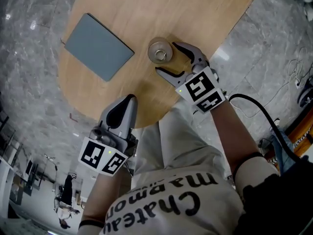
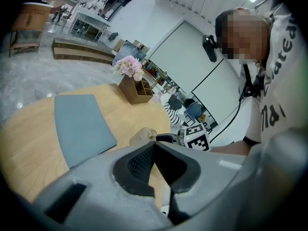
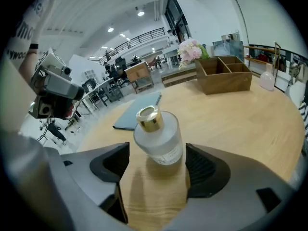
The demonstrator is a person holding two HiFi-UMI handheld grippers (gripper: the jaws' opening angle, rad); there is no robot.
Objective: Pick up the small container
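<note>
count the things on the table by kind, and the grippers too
bottles: 2, the frosted bottle and a pink bottle
blue-grey mat: 1
wooden organiser box: 1
bunch of pink flowers: 1
grippers: 2, left gripper and right gripper
total: 7

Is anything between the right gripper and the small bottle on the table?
Nothing visible. The frosted glass bottle with the gold cap stands upright on the round wooden table, between the open jaws of the right gripper, whose pads do not touch it. The flat grey-blue mat lies well apart from both.
</note>
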